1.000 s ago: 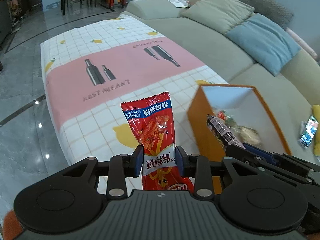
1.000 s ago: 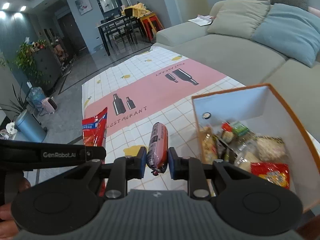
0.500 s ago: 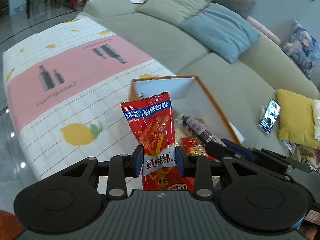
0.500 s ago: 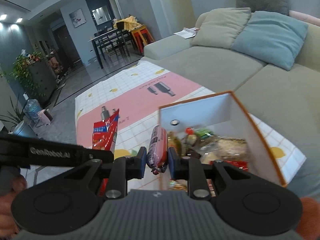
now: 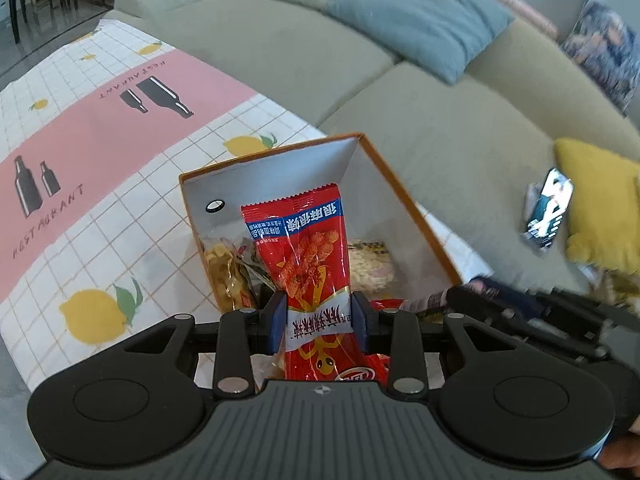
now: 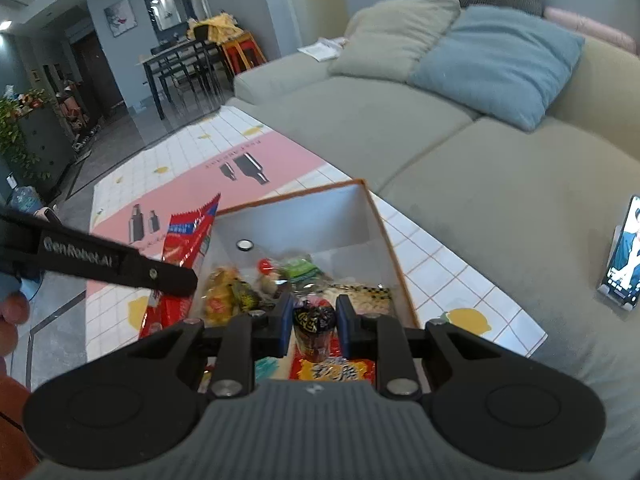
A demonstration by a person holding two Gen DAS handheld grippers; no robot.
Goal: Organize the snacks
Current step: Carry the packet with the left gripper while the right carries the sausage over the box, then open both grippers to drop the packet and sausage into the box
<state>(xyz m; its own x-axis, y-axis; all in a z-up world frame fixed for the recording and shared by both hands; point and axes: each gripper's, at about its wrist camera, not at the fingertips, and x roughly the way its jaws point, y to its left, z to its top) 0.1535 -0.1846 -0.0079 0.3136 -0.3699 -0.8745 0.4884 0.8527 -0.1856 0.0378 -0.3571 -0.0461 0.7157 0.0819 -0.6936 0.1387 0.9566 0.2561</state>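
An orange box point(image 5: 276, 176) with white inner walls stands on the patterned tablecloth, with several snack packs in its bottom. My left gripper point(image 5: 320, 314) is shut on the lower part of a red snack packet point(image 5: 308, 248), held upright over the box's near left side. My right gripper point(image 6: 314, 320) is shut on a dark-wrapped sausage stick point(image 6: 314, 318), seen end-on above the contents of the box point(image 6: 300, 216). In the right wrist view the red packet point(image 6: 188, 240) hangs at the box's left wall, beside one of the left gripper's black fingers point(image 6: 176, 280).
The tablecloth point(image 5: 100, 200) covers a low table whose right edge meets a grey-green sofa point(image 5: 460, 140). A blue cushion point(image 5: 420, 20), a yellow cushion point(image 5: 600, 208) and a phone on a stand point(image 6: 624, 256) are on the sofa. A hand point(image 6: 14, 312) shows at the left edge.
Both grippers have swung right, from over the tablecloth to above the open box, each keeping its snack. The sausage stick now shows end-on instead of lengthwise.
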